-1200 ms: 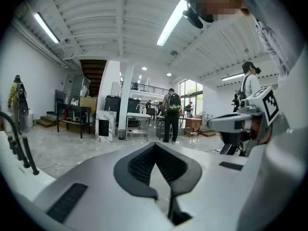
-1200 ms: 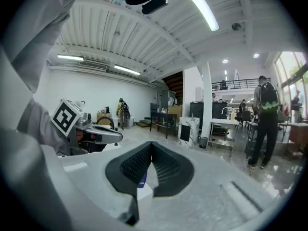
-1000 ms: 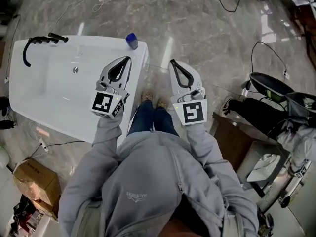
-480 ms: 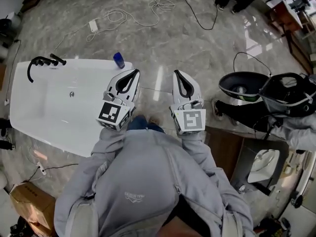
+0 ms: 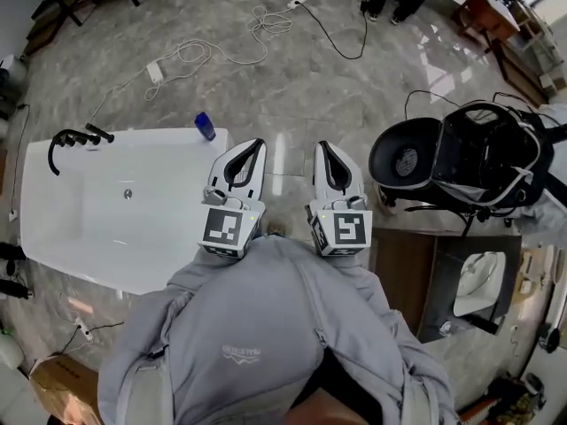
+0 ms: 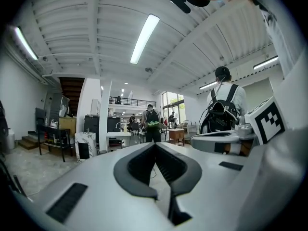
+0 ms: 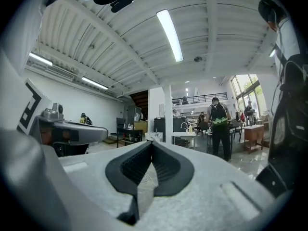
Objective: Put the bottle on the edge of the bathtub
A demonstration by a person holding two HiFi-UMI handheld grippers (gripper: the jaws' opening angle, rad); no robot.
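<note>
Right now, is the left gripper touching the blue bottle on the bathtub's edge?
Apart. The head view shows white bathtub rim and floor between the left gripper and the blue bottle.

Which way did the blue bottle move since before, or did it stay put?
No. The blue bottle stands on the same far right corner of the bathtub as before; only the view shifted.

Place: a big open workshop hall, not a home bathroom.
Floor: polished grey stone floor (image 5: 354, 78) strewn with loose cables (image 5: 213, 50) and a power strip (image 5: 155, 71).
Bathtub: a white bathtub (image 5: 53, 237) stands free on the open floor.
Ceiling: white ribbed ceiling (image 6: 72, 28) with tube lights (image 6: 144, 37).
Background: balcony railing (image 6: 126, 100), a wooden desk (image 6: 176, 133), a person (image 6: 152, 121) standing.
</note>
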